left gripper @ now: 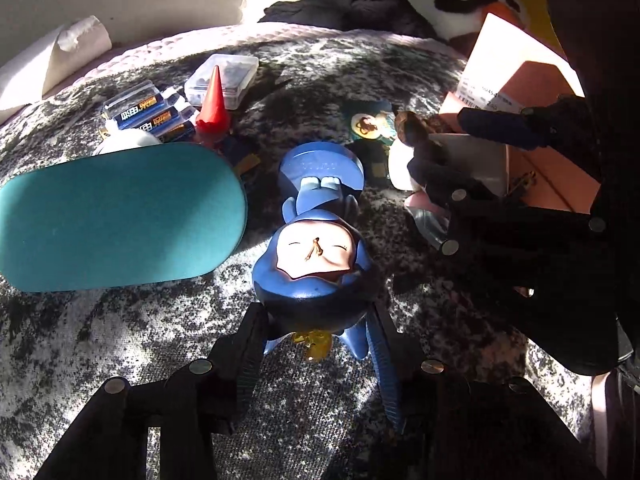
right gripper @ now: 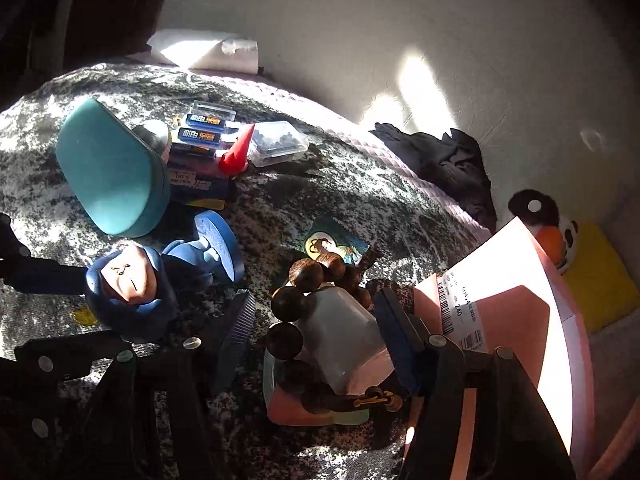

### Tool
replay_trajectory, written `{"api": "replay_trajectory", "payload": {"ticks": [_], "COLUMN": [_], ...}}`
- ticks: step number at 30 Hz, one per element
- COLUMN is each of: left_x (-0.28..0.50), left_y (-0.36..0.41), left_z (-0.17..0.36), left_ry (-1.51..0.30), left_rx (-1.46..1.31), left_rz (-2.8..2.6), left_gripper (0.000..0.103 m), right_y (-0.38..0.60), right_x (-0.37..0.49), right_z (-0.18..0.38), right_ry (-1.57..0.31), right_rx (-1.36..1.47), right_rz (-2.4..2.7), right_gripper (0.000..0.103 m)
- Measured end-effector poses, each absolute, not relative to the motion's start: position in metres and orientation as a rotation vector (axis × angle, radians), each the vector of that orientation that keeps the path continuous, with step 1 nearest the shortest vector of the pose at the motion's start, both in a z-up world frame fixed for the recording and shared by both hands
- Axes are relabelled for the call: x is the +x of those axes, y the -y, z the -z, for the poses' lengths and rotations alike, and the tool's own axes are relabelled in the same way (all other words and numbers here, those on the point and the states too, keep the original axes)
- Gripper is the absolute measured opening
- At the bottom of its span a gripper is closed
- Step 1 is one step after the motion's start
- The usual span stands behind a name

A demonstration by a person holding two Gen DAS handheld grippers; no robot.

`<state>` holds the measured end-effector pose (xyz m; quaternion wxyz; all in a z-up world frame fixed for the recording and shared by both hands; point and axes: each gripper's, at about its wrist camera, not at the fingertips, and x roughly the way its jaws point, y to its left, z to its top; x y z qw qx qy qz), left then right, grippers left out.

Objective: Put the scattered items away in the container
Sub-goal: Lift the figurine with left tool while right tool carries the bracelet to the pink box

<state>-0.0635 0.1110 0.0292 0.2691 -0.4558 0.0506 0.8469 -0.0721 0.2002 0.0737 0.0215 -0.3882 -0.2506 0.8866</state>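
A blue figurine with a pale face lies on the mottled blanket. My left gripper has its fingers on both sides of the figurine's head; it also shows in the right wrist view. My right gripper straddles a pale small box ringed by a dark wooden bead bracelet, its jaws apart. The pink cardboard box stands open just right of it, and also shows in the left wrist view. In the left wrist view the right gripper hangs over the bracelet beside the box.
A teal case, blue battery packs, a red cone, a clear plastic box and a picture card lie on the blanket. Dark cloth and a plush penguin sit by the wall.
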Motion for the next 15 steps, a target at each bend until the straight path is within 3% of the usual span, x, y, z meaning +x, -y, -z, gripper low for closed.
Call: {"api": "replay_trajectory", "payload": {"ticks": [1, 2, 15], "left_x": [-0.065, -0.066, -0.085], "left_y": [-0.112, -0.114, -0.139], "left_z": [-0.028, -0.027, -0.021], "left_ry": [-0.129, -0.129, -0.129], "left_rx": [-1.232, -1.234, -1.19], "left_rz": [-2.284, -2.285, -2.35], "left_gripper": [0.053, 0.055, 0.071], "right_y": [-0.201, -0.206, -0.308], "right_x": [-0.072, -0.071, -0.023], "right_z": [-0.074, -0.079, -0.155], "right_ry": [0.78, 0.724, -0.223], "right_rx": [-1.2, -1.212, -1.248], "right_rz": [-2.734, -2.745, -2.937], "right_gripper": [0.025, 0.02, 0.02]}}
